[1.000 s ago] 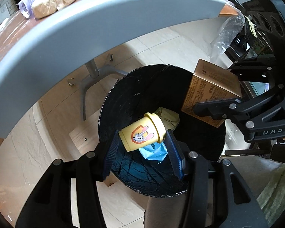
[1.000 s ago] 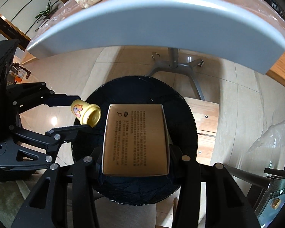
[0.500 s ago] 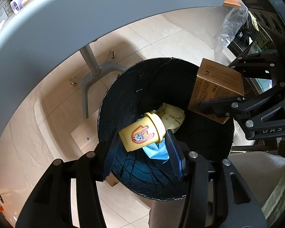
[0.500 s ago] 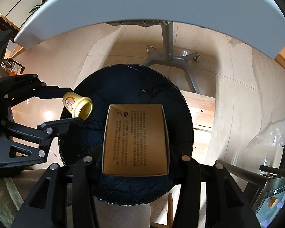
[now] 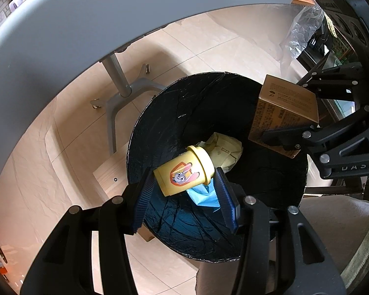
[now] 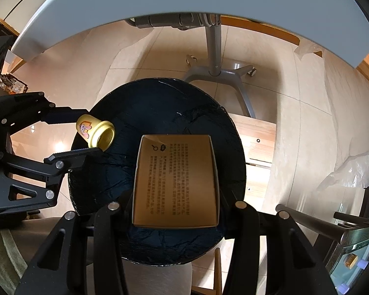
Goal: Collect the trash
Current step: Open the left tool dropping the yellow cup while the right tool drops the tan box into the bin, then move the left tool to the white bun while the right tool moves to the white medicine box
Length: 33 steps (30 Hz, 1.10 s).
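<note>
My left gripper (image 5: 183, 191) is shut on a yellow cup (image 5: 184, 173) with a cartoon rabbit, held over the black-lined trash bin (image 5: 164, 113). In the right wrist view the cup (image 6: 96, 134) hangs over the bin's left rim (image 6: 160, 83). My right gripper (image 6: 176, 204) is shut on a brown cardboard box (image 6: 176, 182) with printed text, held above the bin's middle; the box (image 5: 283, 113) shows at the right in the left wrist view. Inside the bin lie a crumpled yellow paper (image 5: 225, 151) and a blue scrap (image 5: 204, 195).
The bin stands on a tiled floor under a grey table edge (image 5: 86, 24). The table's grey pedestal leg (image 6: 215, 49) stands behind the bin. A low wooden board (image 6: 258, 145) lies beside the bin. Clear plastic wrap (image 5: 300, 36) hangs at the right.
Both grippers have dropped lower toward the bin with their loads; the table edge has risen in both views and the tabletop items have left the view. Grips are unchanged.
</note>
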Each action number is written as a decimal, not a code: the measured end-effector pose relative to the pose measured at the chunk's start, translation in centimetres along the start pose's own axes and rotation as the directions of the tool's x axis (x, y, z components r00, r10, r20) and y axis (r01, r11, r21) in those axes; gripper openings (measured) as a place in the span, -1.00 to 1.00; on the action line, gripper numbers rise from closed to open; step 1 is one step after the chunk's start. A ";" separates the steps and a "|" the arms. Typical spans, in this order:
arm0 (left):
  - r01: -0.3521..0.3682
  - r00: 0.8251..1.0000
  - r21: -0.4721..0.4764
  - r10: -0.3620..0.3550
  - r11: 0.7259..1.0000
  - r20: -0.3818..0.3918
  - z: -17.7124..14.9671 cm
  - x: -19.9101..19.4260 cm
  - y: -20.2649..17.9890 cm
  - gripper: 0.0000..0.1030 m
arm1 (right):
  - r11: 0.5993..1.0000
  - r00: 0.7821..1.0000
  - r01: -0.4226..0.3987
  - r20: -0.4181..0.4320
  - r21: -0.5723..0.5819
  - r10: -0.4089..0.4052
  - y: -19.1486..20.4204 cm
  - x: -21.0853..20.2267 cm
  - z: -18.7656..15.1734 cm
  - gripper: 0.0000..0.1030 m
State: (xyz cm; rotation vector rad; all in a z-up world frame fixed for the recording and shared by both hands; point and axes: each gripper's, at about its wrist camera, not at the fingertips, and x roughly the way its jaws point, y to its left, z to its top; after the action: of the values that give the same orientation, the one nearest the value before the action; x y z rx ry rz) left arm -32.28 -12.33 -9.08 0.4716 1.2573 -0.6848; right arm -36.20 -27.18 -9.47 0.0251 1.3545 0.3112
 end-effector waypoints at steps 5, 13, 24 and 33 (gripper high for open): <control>-0.017 1.000 -0.010 0.017 1.000 -0.002 0.1 0.1 0.1 0.14 | 1.000 1.000 0.009 0.012 0.018 -0.009 -0.4 -0.4 -0.1 0.26; -0.010 1.000 -0.039 0.010 0.999 0.014 -0.3 -1.1 0.6 0.32 | 0.999 0.998 0.028 0.062 0.032 -0.030 -0.7 -2.8 -0.6 0.44; 0.069 0.954 -0.024 -0.059 0.997 0.295 -1.0 -12.6 0.8 0.77 | 0.993 0.929 0.109 0.361 -0.047 -0.085 1.7 -13.8 -0.5 0.77; 0.092 0.887 -0.287 0.052 0.953 0.459 2.7 -17.1 7.3 0.96 | 1.000 0.887 0.010 0.462 0.013 -0.015 0.9 -16.1 5.4 0.93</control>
State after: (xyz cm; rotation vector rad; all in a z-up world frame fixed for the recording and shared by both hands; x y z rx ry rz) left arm -27.96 -5.39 7.80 0.0303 0.8881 -0.5655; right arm -34.12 -29.22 7.23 0.0937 0.8797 0.2659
